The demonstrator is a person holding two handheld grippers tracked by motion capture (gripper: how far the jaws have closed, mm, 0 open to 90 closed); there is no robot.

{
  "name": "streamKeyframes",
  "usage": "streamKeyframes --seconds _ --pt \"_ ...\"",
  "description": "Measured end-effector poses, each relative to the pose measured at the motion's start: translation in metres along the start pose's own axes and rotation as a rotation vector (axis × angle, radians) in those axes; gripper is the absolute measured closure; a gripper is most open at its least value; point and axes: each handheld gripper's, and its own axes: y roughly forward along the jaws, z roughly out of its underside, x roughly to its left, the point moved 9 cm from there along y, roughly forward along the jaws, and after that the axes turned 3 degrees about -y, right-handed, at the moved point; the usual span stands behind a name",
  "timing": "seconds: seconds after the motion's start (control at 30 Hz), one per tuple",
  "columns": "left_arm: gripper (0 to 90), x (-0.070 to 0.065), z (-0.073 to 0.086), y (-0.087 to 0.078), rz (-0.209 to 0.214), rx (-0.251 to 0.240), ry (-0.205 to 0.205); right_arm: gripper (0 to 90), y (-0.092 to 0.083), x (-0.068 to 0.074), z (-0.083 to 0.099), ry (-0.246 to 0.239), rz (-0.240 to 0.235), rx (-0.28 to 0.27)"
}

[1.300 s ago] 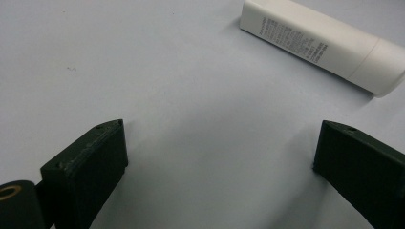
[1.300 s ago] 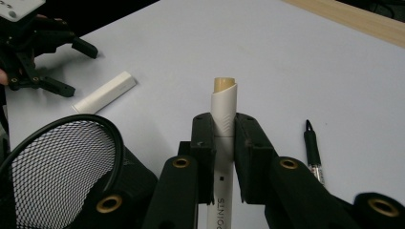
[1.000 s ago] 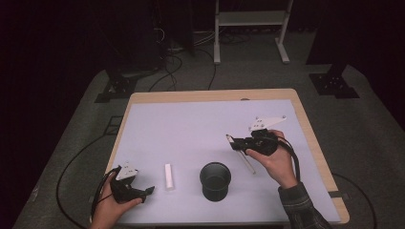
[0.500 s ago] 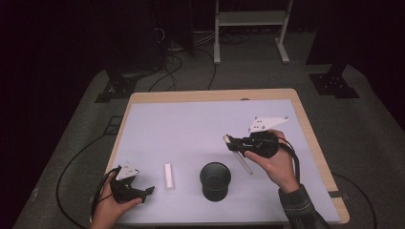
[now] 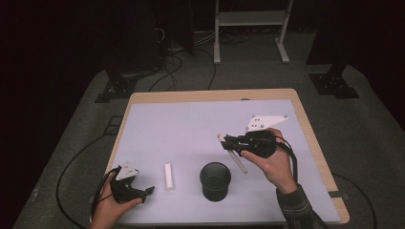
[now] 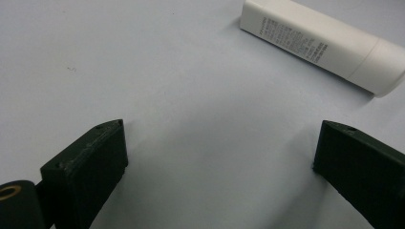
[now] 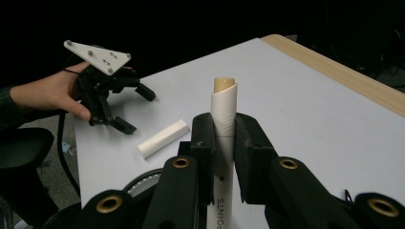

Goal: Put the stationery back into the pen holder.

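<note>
My right gripper [image 5: 225,142] is shut on a slim white tube with a tan tip [image 5: 238,161], held tilted above the table to the right of a black cup [image 5: 215,180]. In the right gripper view both jaws clamp the tube [image 7: 224,107] at its middle, and the right gripper [image 7: 223,131] points towards the table's left end. A second white tube [image 5: 168,176] lies flat left of the cup. My left gripper [image 5: 143,194] rests open at the front left corner, with that tube [image 6: 325,45] lying beyond its jaws, apart from them. From the right gripper view the left gripper [image 7: 133,109] also stands open.
A pale mat [image 5: 191,129] covers the wooden table [image 5: 305,129]. The cup's rim [image 7: 143,180] lies just below my right gripper. Dark floor, cables and a white stand [image 5: 248,19] lie beyond the far edge.
My right gripper has risen a little and drifted slightly left with the tube in it. The left gripper, cup and lying tube have stayed put.
</note>
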Motion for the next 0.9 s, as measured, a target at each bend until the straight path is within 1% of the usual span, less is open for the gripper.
streamKeyframes --seconds 0.1,0.37,0.73,0.83,0.9 --pt "3.2 0.0 0.0 0.0 0.0 -0.001 0.0 78.2 0.003 0.005 -0.005 -0.009 -0.018 -0.007" --pt "3.2 0.0 0.0 0.0 0.0 0.003 0.002 78.2 0.009 0.016 -0.02 -0.039 -0.037 -0.018" --pt "3.2 0.0 0.0 0.0 0.0 0.004 0.003 78.2 0.023 0.029 -0.028 -0.056 -0.077 -0.023" --pt "3.2 0.0 0.0 0.0 0.0 0.004 0.003 78.2 0.027 0.03 -0.028 -0.059 -0.08 -0.029" --pt "3.2 0.0 0.0 0.0 0.0 0.003 0.003 78.1 0.033 0.032 -0.026 -0.057 -0.094 -0.036"
